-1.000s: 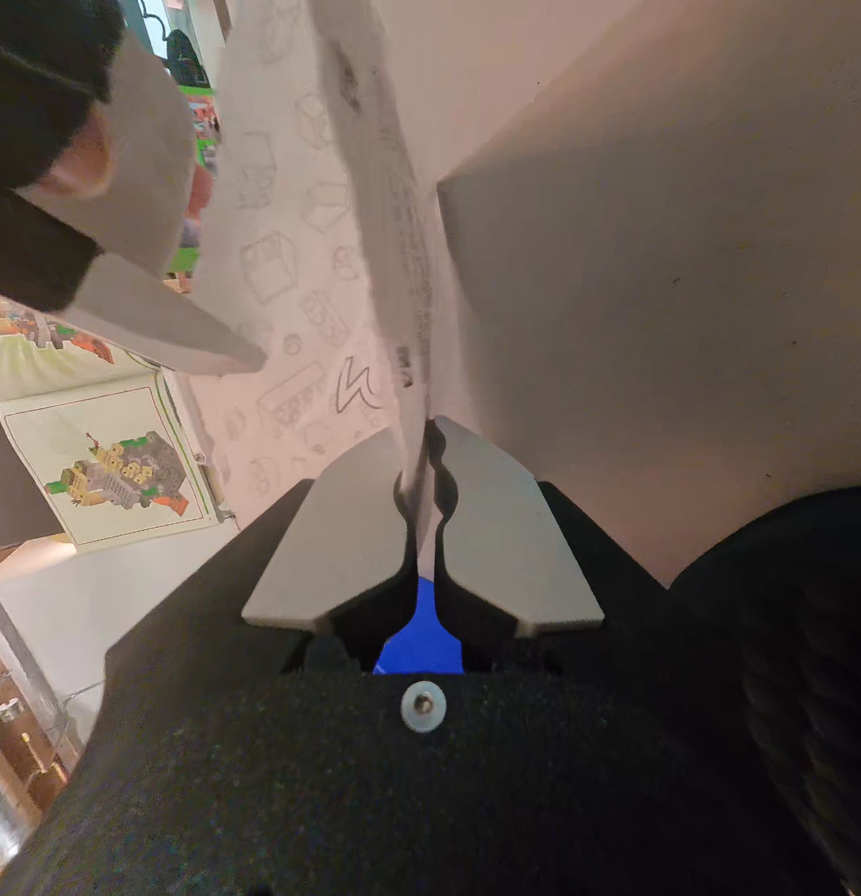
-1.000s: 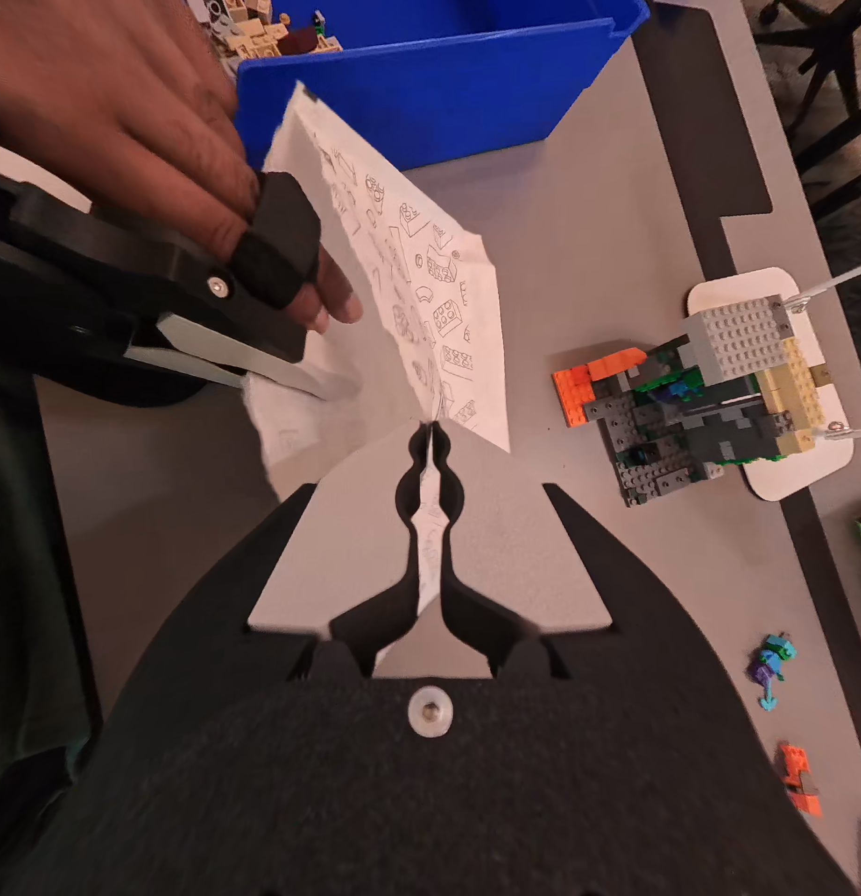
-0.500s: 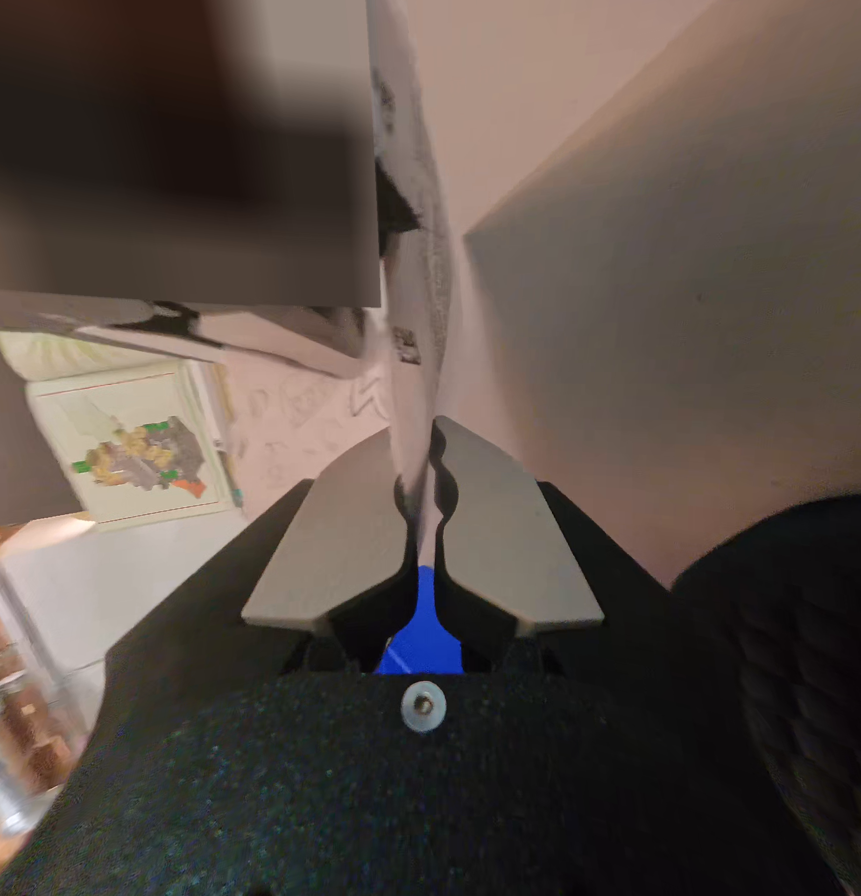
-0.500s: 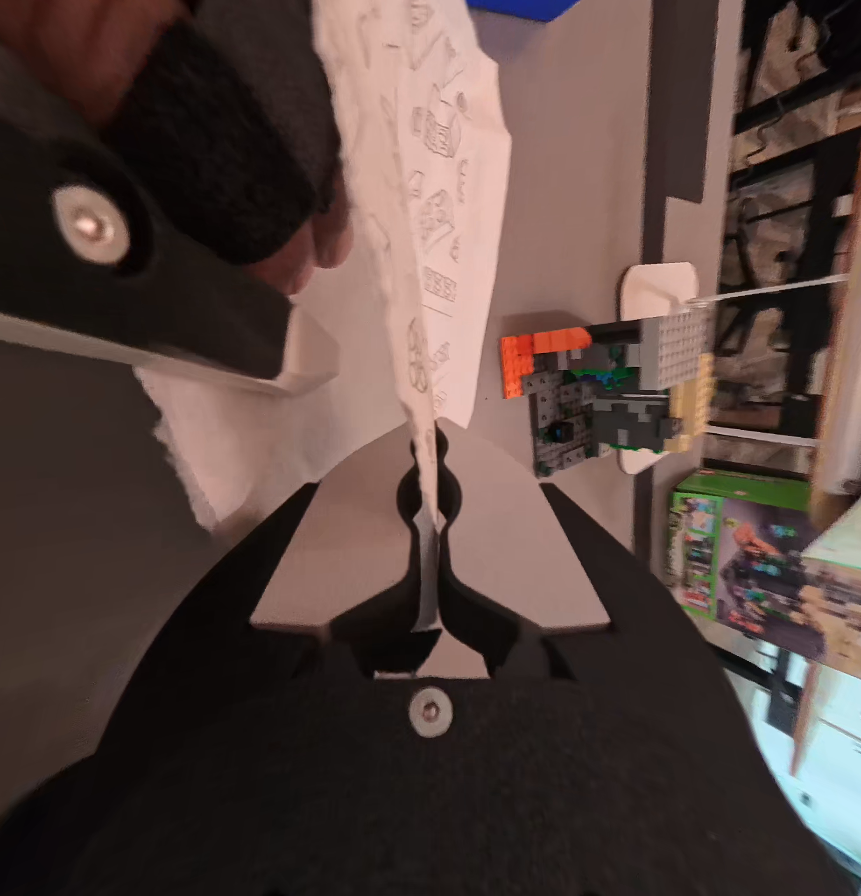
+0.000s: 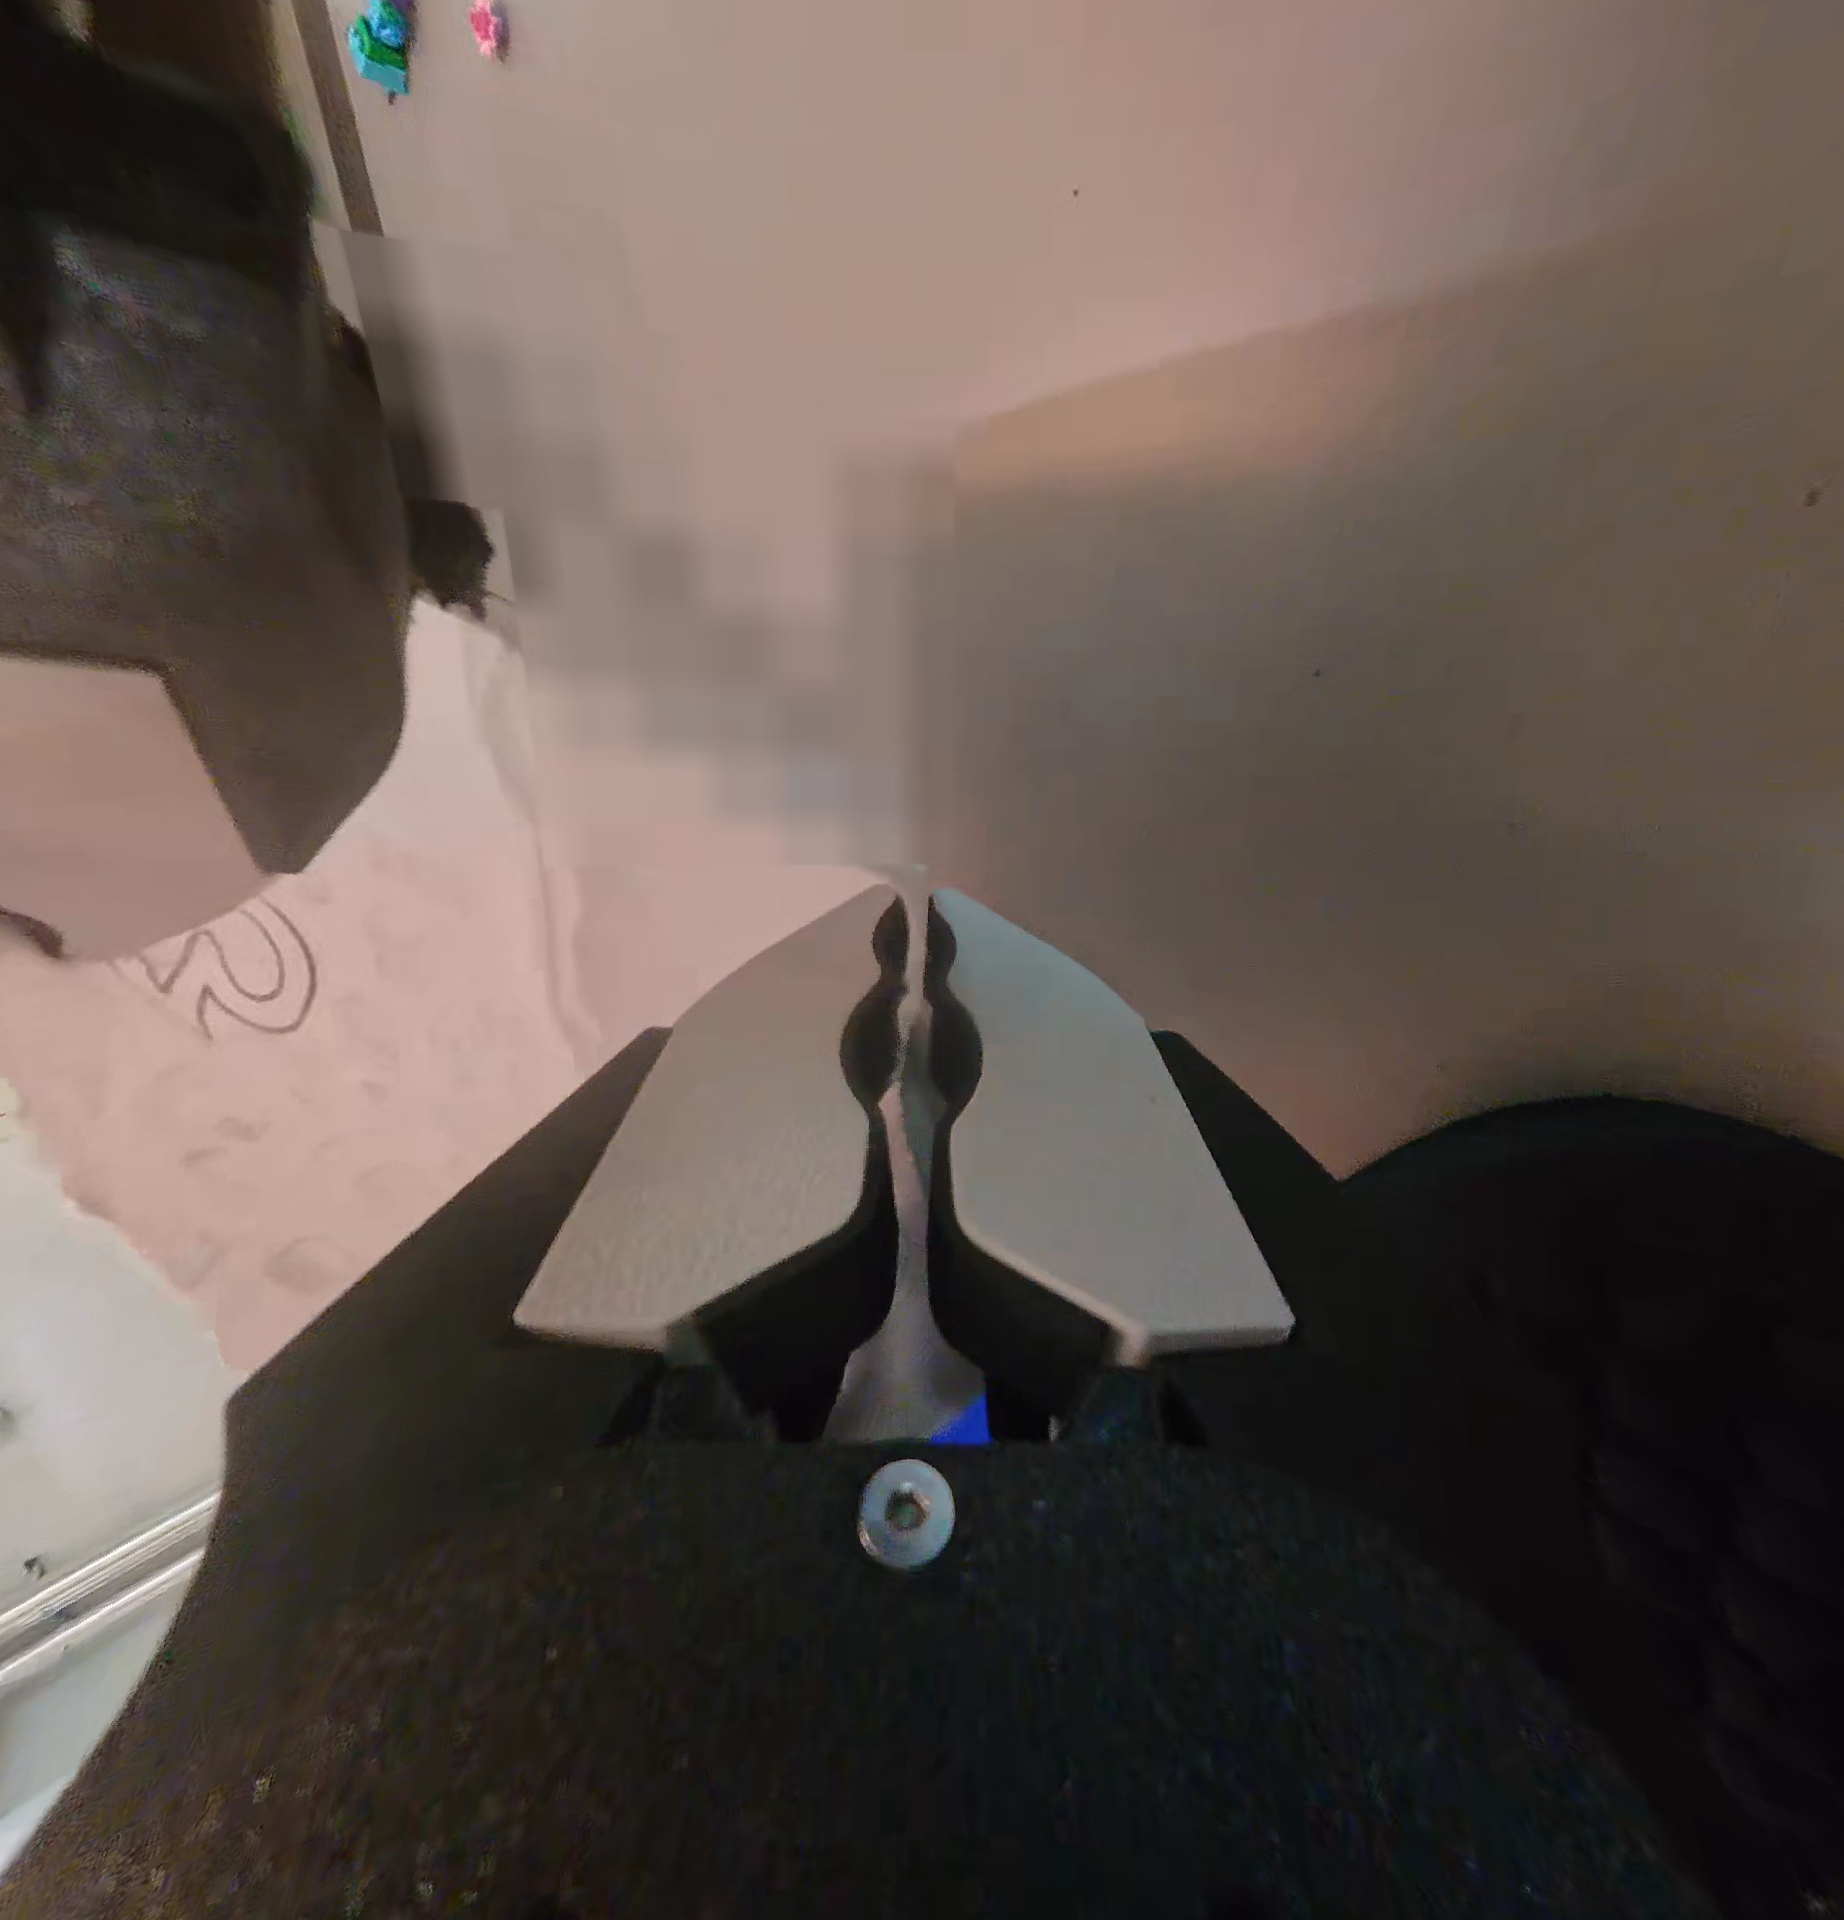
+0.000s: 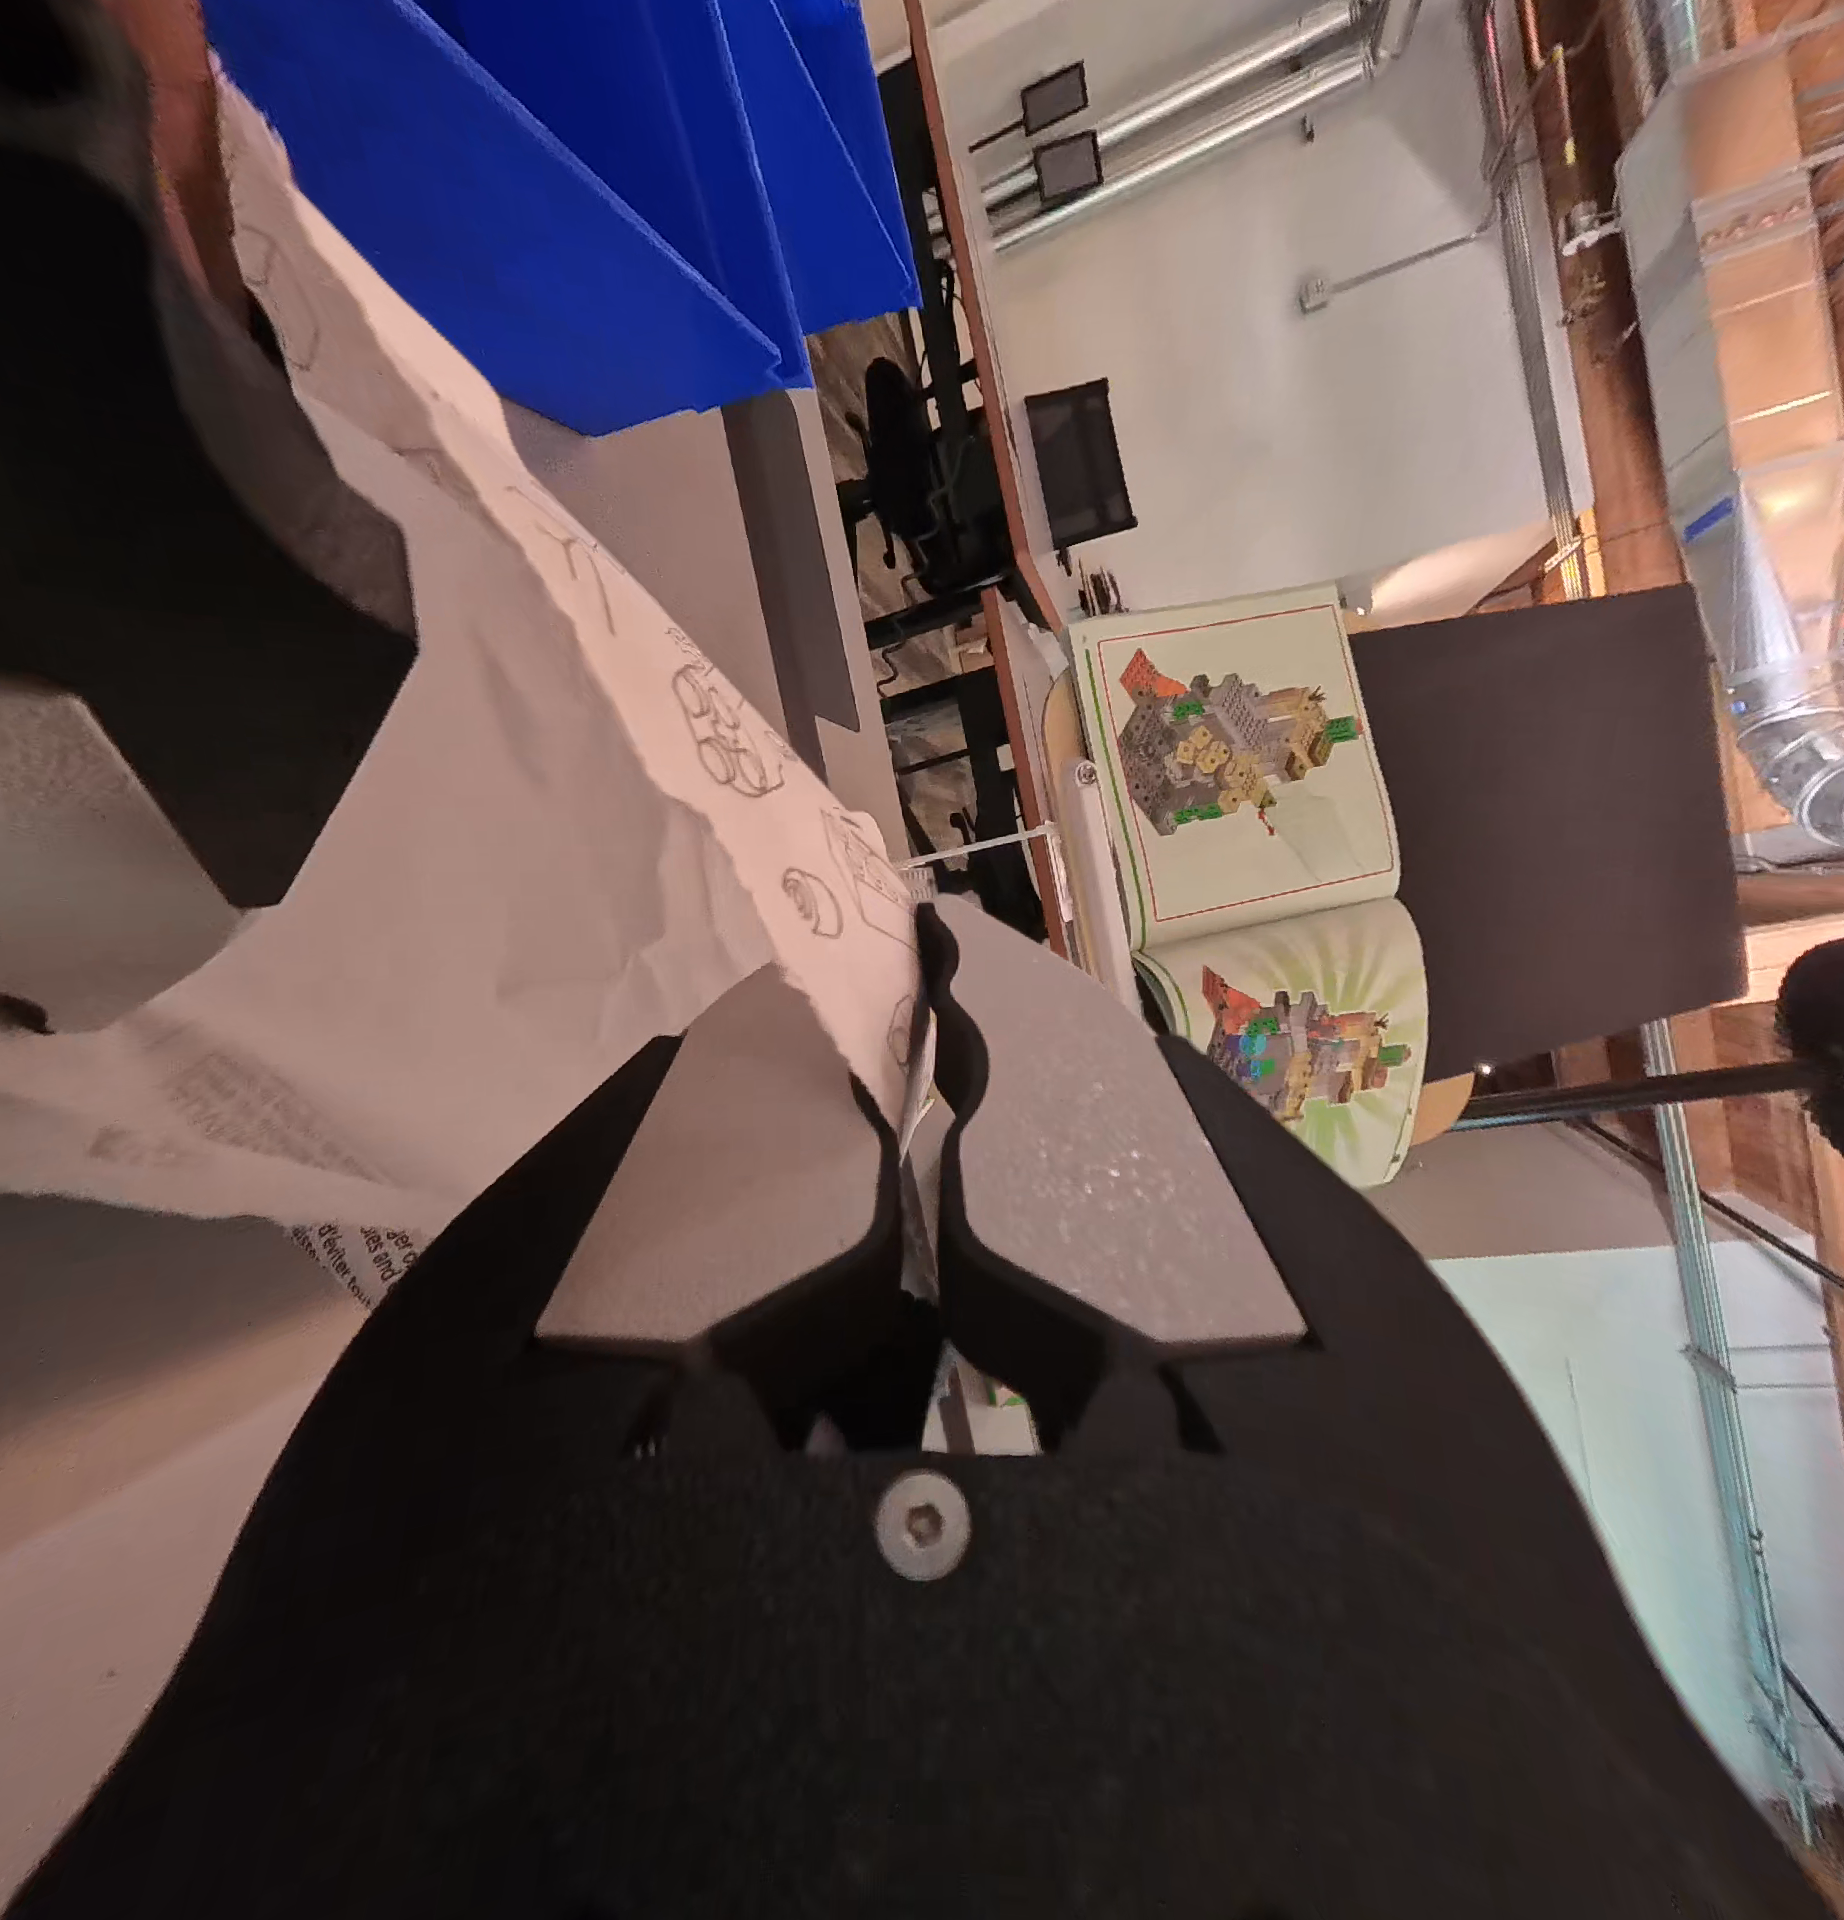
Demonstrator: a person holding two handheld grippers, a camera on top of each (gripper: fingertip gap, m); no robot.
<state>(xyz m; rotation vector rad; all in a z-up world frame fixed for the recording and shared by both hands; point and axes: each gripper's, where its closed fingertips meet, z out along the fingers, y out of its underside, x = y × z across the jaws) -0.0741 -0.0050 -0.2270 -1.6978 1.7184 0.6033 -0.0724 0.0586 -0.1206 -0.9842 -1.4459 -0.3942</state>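
A torn white paper bag (image 6: pixel 502 914) printed w/ grey outline drawings of toy bricks is stretched between my two grippers, held up off the grey table (image 6: pixel 87 1455). My right gripper (image 6: pixel 926 920) has its grey fingers (image 6: pixel 1063 1122) pressed together on one ragged edge of the paper, which runs down the slot between them. My left gripper (image 5: pixel 913 899) is likewise clamped on a thin edge of the paper bag (image 5: pixel 378 1039); the sheet shows edge-on between the fingers (image 5: pixel 731 1132) and spreads away to the left, pinkish in this light, w/ a looping drawn mark on it. In the right wrist view the left gripper (image 6: pixel 76 831) shows at the left edge, black body w/ a grey finger lying on the paper; its tips are out of frame there. In the left wrist view the right gripper (image 5: pixel 118 790) shows blurred at the left edge. Behind the paper, upper left in the right wrist view, is a blue bin (image 6: pixel 544 208). To the right an open instruction booklet (image 6: pixel 1261 831) stands propped, its pages showing a grey, tan and green brick model, w/ a dark board (image 6: pixel 1552 831) behind it. Far top left in the left wrist view, a few small coloured brick pieces (image 5: pixel 383 47) lie on the table (image 5: pixel 1313 623).
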